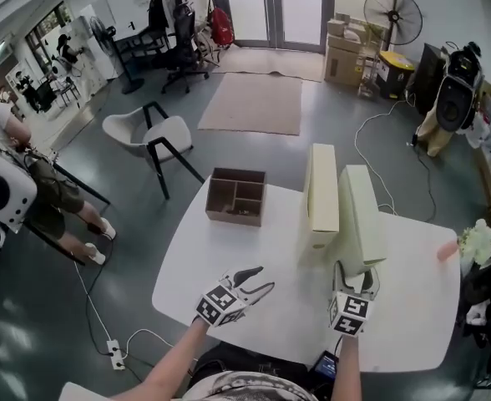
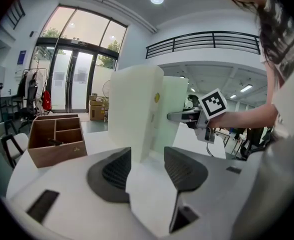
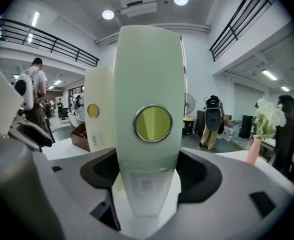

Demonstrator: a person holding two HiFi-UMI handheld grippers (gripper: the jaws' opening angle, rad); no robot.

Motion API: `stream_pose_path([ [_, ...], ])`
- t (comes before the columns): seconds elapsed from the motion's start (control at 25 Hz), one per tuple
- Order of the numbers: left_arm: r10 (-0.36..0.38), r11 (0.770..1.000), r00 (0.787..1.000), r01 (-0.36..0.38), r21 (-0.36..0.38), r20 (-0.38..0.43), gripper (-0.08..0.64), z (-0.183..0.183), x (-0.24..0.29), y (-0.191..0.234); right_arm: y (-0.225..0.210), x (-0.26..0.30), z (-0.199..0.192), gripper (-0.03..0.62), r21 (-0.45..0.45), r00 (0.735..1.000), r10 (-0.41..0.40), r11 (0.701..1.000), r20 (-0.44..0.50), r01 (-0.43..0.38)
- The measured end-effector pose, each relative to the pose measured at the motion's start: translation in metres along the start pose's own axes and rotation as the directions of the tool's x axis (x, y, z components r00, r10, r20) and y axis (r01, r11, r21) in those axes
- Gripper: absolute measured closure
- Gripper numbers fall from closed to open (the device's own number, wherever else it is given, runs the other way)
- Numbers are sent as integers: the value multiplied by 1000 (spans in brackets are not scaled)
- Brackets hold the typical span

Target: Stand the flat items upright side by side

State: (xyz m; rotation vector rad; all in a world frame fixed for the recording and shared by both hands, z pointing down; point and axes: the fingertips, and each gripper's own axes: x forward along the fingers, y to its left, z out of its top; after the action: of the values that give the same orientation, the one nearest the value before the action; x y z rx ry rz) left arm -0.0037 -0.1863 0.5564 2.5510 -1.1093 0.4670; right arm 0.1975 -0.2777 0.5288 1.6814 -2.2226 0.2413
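Flat boxes point(image 1: 321, 195), two pale cream-green slabs, stand upright on their narrow ends near the far right of the white table point(image 1: 229, 249), side by side with a slim gap between them; the left box point(image 2: 134, 109) is the paler, the right box point(image 3: 149, 84) greener, and each carries a round yellowish sticker on its narrow edge; the right gripper point(image 1: 354, 276) straddles the near lower end of the right box, its pads lying against the two broad faces in a clasp; the left gripper point(image 1: 266, 278) hovers over bare table well to the left of the boxes, jaws parted with nothing between them; a wooden divided tray point(image 1: 237, 195) sits further back on the table; the foot of the right box is hidden behind the right gripper's jaws in its own view, and the small printed label under its sticker is too blurred to read.
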Motion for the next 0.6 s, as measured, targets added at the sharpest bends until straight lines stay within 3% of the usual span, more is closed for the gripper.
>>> stream_pose_path([
  [0.12, 19, 1000, 1000, -19, -5, -5, 347, 0, 2, 2, 7, -3, -15, 249, -40, 989, 140, 989, -44, -141],
  [0.28, 15, 1000, 1000, -15, 0, -10, 347, 2, 7, -3, 11, -12, -34, 250, -109, 957, 280, 952, -81, -288],
  [0.4, 10, 1000, 1000, -10, 6, -18, 347, 1, 11, -5, 8, -11, -36, 299, -160, 954, 288, 941, -82, -298],
  [0.6, 19, 1000, 999, -19, 5, -28, 347, -2, 10, -6, 12, 1, -32, 298, -150, 956, 286, 944, -67, -293],
])
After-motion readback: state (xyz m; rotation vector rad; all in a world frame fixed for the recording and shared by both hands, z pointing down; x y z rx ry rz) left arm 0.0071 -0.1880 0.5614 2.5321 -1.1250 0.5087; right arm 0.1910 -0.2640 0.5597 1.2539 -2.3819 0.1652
